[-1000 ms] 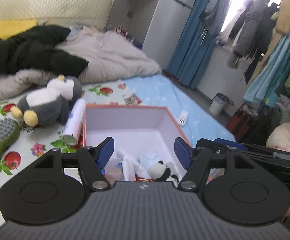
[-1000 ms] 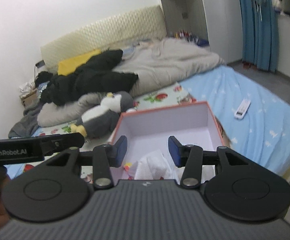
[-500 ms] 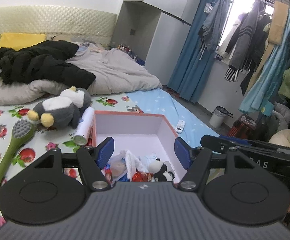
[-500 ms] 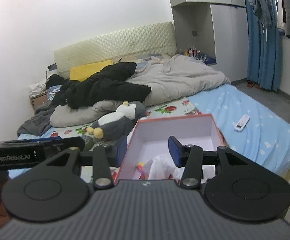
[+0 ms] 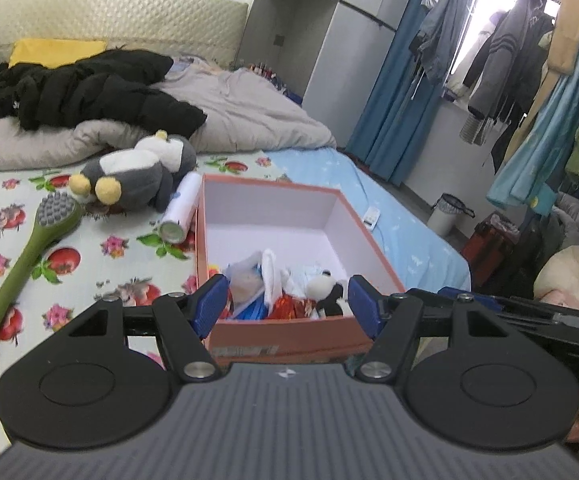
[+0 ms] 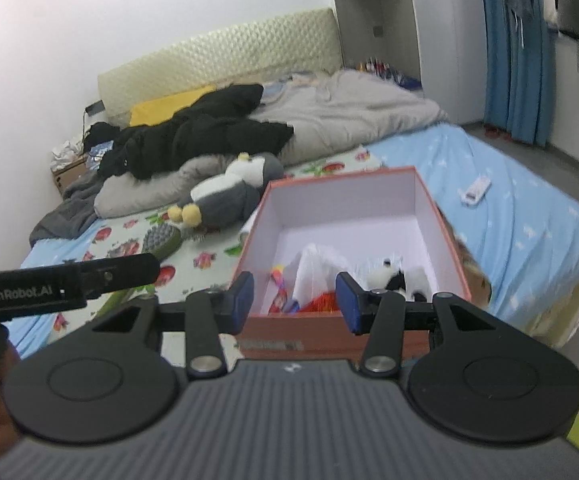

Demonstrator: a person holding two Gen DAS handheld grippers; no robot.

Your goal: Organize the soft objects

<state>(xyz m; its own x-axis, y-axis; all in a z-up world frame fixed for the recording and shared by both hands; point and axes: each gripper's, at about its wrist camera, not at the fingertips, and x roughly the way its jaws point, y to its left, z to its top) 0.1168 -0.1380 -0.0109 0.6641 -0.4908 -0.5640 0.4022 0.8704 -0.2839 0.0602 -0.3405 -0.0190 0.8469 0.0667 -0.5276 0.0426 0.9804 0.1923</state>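
Inspection finds the bed (image 5: 329,168) carrying all items. At the far left lies a green long-handled brush (image 5: 29,248), then a grey-and-white plush penguin (image 5: 137,172) on its side, touching or nearly touching a white cylindrical roll (image 5: 181,208) that rests against the left wall of the orange box (image 5: 289,332). The box stands open, its near end already holding small soft items, among them a white cloth (image 5: 271,276) and a small black-and-white panda toy (image 5: 327,290). The left gripper (image 5: 283,300) hangs short of the box's near wall with its fingers spread wide and nothing between them; the right gripper (image 6: 295,296), seen beside it, likewise has its fingers parted and empty. In the inspector's judgement the step in hand is the interval between placements: the penguin is the evident soft object not yet boxed. The next move would call for reaching to the far left past the box corner and closing on the penguin's body. The roll beside it and the brush head nearby could be knocked. A white remote (image 6: 475,190) lies on the blue sheet to the right, well apart.
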